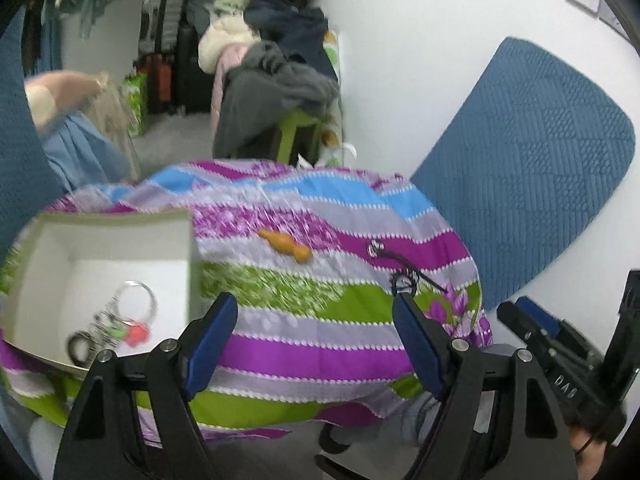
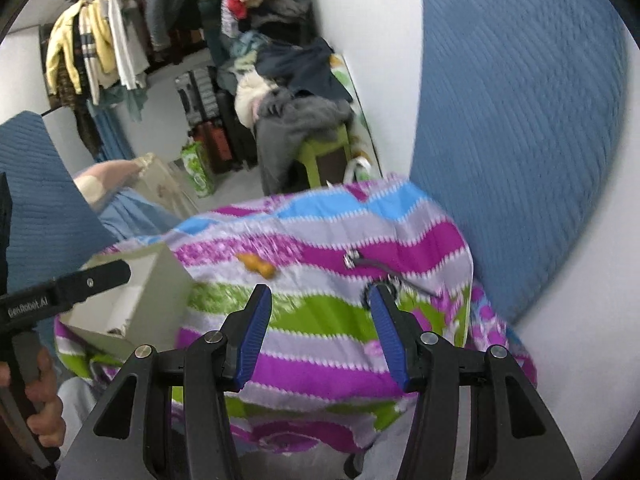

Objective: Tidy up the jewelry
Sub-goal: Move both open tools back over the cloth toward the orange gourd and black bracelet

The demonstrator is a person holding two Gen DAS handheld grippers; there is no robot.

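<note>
A white cardboard box (image 1: 40,248) sits on the left of a striped cloth (image 1: 320,340); it holds a silver bangle (image 1: 138,300), a dark ring (image 1: 80,346) and red-green beads (image 1: 134,332). An orange wooden piece (image 1: 285,244) lies mid-cloth. A silver ring on a black cord (image 1: 375,249) and a dark beaded bracelet (image 1: 404,282) lie to the right. My left gripper (image 1: 316,324) is open and empty, above the cloth right of the box. My right gripper (image 2: 318,312) is open and empty, its right fingertip near the bracelet (image 2: 366,294). The box (image 2: 160,300), orange piece (image 2: 258,265) and ring (image 2: 352,259) show in the right wrist view.
A blue quilted pad (image 1: 532,168) leans on the white wall at right. Behind the cloth are a green stool (image 1: 296,132) piled with clothes, suitcases and hanging garments (image 2: 100,48). The other gripper's body shows at the right edge (image 1: 560,360) and at the left edge of the right wrist view (image 2: 60,292).
</note>
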